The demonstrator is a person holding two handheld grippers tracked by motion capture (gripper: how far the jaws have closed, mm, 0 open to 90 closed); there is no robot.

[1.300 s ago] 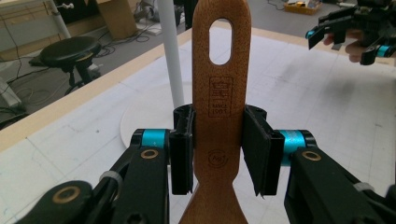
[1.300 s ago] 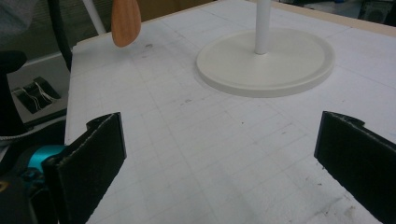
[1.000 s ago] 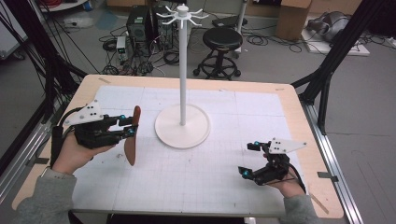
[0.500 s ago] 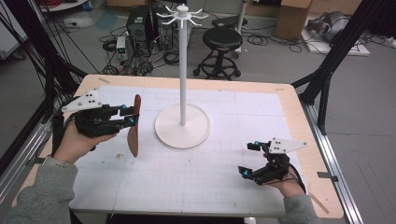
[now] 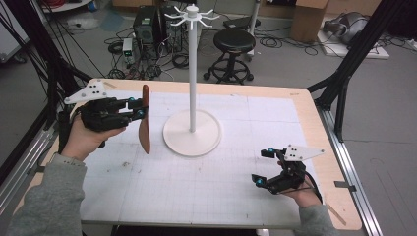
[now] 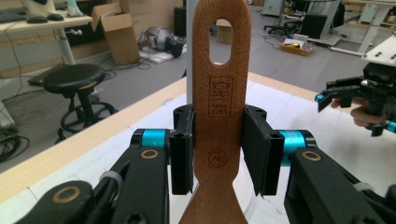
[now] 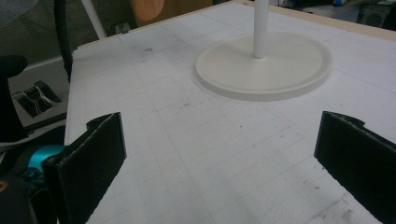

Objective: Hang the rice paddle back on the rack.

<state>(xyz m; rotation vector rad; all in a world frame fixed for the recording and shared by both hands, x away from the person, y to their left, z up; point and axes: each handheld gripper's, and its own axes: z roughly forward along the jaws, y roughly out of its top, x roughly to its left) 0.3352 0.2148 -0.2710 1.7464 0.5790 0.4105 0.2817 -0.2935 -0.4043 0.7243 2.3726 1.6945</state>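
Wooden spatula [image 6: 219, 116] had risen off the mat, upright between our left gripper [image 5: 139, 108]'s clamped jaws, nearer the hanging stand [image 5: 192, 73]. We judged hanging its handle hole came next; our right gripper [image 5: 265, 167] sat agape, empty.

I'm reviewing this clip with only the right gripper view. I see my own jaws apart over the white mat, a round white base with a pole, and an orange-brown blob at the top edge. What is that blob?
Observer: The lower end of a wooden spatula, hanging upright above the mat.
Operator: What's holding it?
Observer: The left gripper, jaws shut on its handle just below an oval hanging hole.
Operator: And the pole, what does it end in?
Observer: The white stand is topped by a ring of small hooks, all bare.
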